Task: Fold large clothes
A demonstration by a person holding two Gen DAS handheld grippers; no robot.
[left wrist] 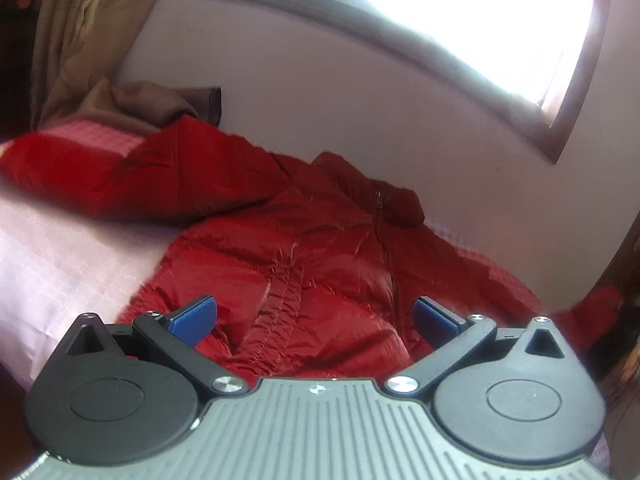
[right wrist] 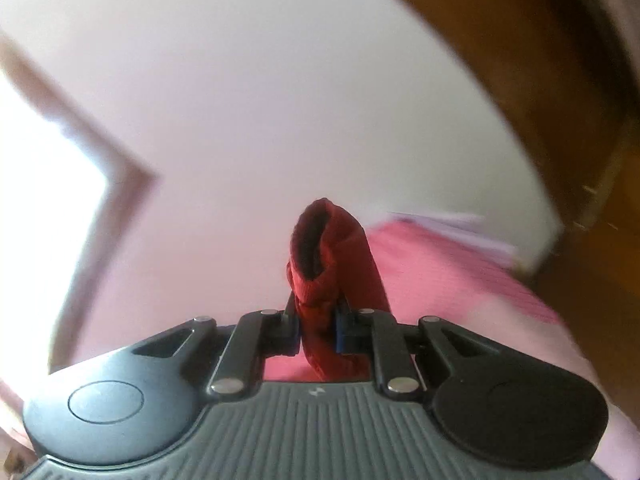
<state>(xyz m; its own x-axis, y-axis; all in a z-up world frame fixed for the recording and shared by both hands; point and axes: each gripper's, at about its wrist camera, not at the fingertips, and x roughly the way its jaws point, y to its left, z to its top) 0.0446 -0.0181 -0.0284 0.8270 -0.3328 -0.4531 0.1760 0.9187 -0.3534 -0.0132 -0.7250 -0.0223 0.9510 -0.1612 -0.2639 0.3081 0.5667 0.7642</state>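
Two hand-held grippers appear, one per wrist camera. On the left, the left hand-held gripper (left wrist: 316, 320) has its blue-padded fingers (left wrist: 196, 318) spread wide and released, hovering just above the front of a red puffer jacket (left wrist: 304, 264) and gripping nothing. Its jacket lies spread on a bed (left wrist: 60, 264) covered in a pale pink sheet, front side up, with a dark zipper (left wrist: 386, 256) running down the middle and the collar (left wrist: 384, 196) toward the white wall (left wrist: 320, 92). One sleeve (left wrist: 120, 168) stretches out to the left of the view across the bed. A bright window (left wrist: 460, 12) with a brown frame sits above on the wall, and beige curtain fabric (left wrist: 72, 32) hangs at the upper left, with brown cloth (left wrist: 168, 100) bunched beneath it.

On the right, the right hand-held gripper (right wrist: 316, 328) is clenched on the jacket's dark red knitted sleeve cuff (right wrist: 328, 256), which stands up between the fingers with its open end facing the camera. Behind it are the pink bed surface (right wrist: 460, 280), the white wall, and a brown wooden headboard or panel (right wrist: 560, 80) at the upper right. This view is blurred.
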